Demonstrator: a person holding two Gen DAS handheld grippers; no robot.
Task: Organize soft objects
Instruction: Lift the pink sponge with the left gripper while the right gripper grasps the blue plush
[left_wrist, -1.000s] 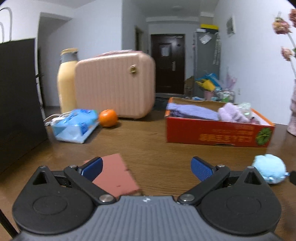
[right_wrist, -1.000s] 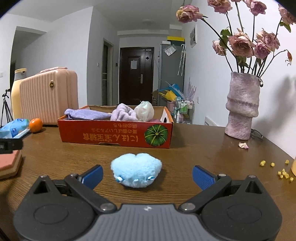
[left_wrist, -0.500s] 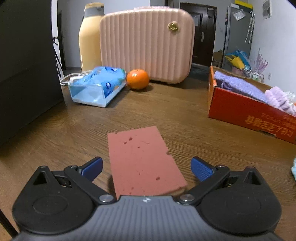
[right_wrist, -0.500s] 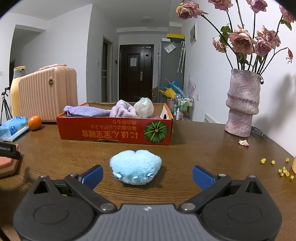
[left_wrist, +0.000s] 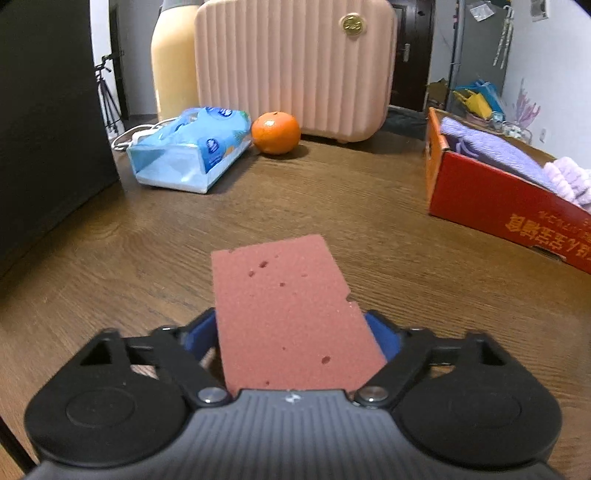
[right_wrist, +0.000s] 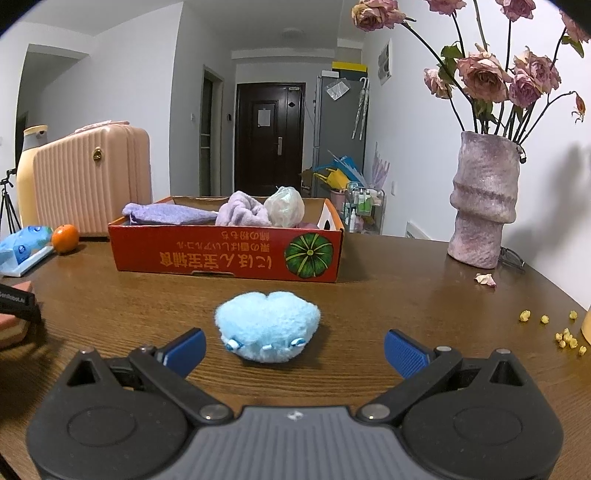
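Left wrist view: the left hand-held gripper (left_wrist: 291, 332) is clamping the near end of a pink sponge (left_wrist: 284, 310), with a blue pad pressing in on each flank; the sponge is projecting forward over the bench (left_wrist: 147, 258), and whether its far end is resting on the wood or riding clear cannot be told. The red cardboard box (left_wrist: 491, 199) is sitting toward the right edge of this view, well apart from the sponge, and is already holding a purple cloth (left_wrist: 495, 155) and a lilac fuzzy item (left_wrist: 569, 177). A tissue pack (left_wrist: 188, 151), an orange (left_wrist: 276, 132) and a pink case (left_wrist: 295, 62) are standing toward the far left side of the bench, outside the box. Right wrist view: the right hand-held gripper (right_wrist: 293, 350) is standing spread wide with nothing between its pads, facing a blue plush toy (right_wrist: 266, 323) that is lying on the bench just ahead of the fingertips, between them and the box (right_wrist: 229, 254). A whitish bundle (right_wrist: 284, 211) is also lying in the box. A vase (right_wrist: 484, 199) is standing near the right edge. Judgement: the task is partly done; three soft items are boxed, the sponge is gripped but not delivered, and the plush toy is not yet picked up.
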